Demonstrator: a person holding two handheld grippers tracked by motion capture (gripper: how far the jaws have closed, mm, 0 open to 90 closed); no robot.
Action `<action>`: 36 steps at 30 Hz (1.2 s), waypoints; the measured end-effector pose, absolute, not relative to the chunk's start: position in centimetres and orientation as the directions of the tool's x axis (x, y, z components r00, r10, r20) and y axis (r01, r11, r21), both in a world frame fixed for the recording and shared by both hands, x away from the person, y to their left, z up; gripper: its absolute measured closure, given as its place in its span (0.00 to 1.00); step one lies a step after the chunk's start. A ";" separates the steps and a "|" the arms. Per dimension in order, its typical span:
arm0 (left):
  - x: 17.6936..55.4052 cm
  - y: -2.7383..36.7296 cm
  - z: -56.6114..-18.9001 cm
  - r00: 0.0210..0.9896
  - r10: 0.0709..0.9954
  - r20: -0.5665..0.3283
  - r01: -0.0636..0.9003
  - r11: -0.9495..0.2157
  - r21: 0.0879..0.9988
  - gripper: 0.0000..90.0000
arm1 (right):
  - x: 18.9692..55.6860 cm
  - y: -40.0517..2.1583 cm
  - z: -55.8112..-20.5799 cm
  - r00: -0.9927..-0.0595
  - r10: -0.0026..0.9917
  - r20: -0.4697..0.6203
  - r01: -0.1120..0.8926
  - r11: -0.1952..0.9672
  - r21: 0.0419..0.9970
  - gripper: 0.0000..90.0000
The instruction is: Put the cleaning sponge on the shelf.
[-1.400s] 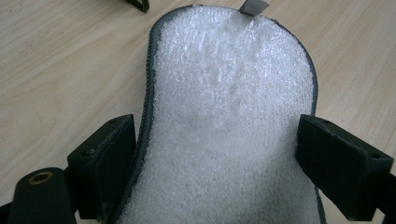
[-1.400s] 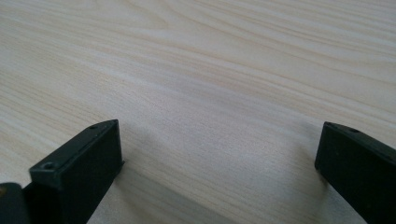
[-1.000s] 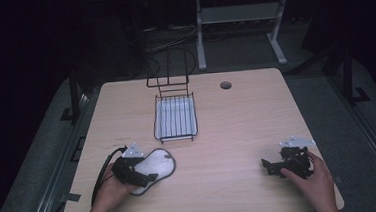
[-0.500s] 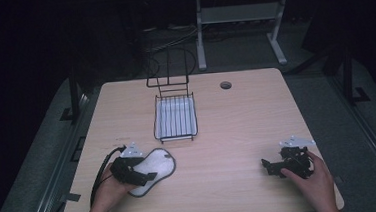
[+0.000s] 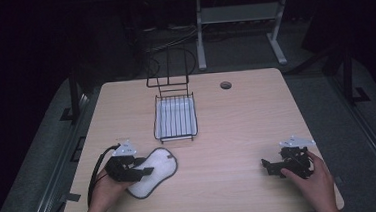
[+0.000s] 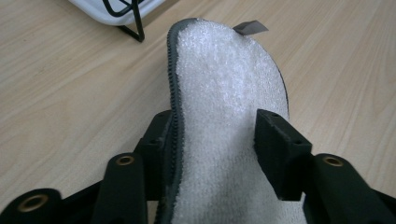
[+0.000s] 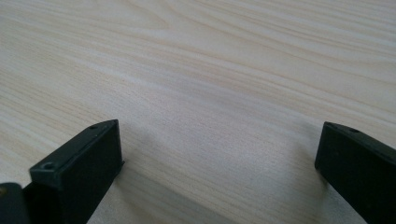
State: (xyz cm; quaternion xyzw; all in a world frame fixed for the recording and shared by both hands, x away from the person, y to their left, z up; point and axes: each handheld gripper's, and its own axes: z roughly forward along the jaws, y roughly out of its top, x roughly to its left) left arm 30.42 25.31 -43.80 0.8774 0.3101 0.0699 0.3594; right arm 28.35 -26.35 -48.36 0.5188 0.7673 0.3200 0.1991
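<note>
A white fluffy pad (image 5: 158,170) with grey edging lies on the table near its front left corner. My left gripper (image 5: 143,168) reaches over the pad's near end. Its jaws have just been closing with the pad (image 6: 224,88) between them. In the left gripper view one jaw presses the raised grey rim and the other bears on the fluffy face, so the pad bunches up. My right gripper (image 5: 266,164) rests at the front right, held by a hand. Its jaws (image 7: 219,154) stand wide apart over bare wood, with nothing between them.
A black wire basket (image 5: 155,123) with a white liner stands mid-table behind the pad; its foot and corner (image 6: 133,18) show in the left gripper view. A round cable hole (image 5: 225,85) lies at the back. The wooden table (image 5: 237,127) has dark floor around it.
The left gripper's jaws have drawn in around the pad's near end, which now looks slightly bunched. The right hand and gripper have not moved.
</note>
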 end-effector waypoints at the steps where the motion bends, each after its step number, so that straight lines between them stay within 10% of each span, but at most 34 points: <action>1: 30.3 25.4 -43.7 0.794 0.598 -0.109 0.497 -0.536 0.683 0.59 | 28.3 -26.4 -48.4 -0.382 0.924 0.027 0.669 0.257 0.698 0.00; 36: 29.3 25.1 -41.2 0.788 0.580 -0.207 0.513 -0.432 0.742 0.89 | 28.4 -26.4 -48.4 -0.382 0.924 0.027 0.669 0.256 0.698 0.00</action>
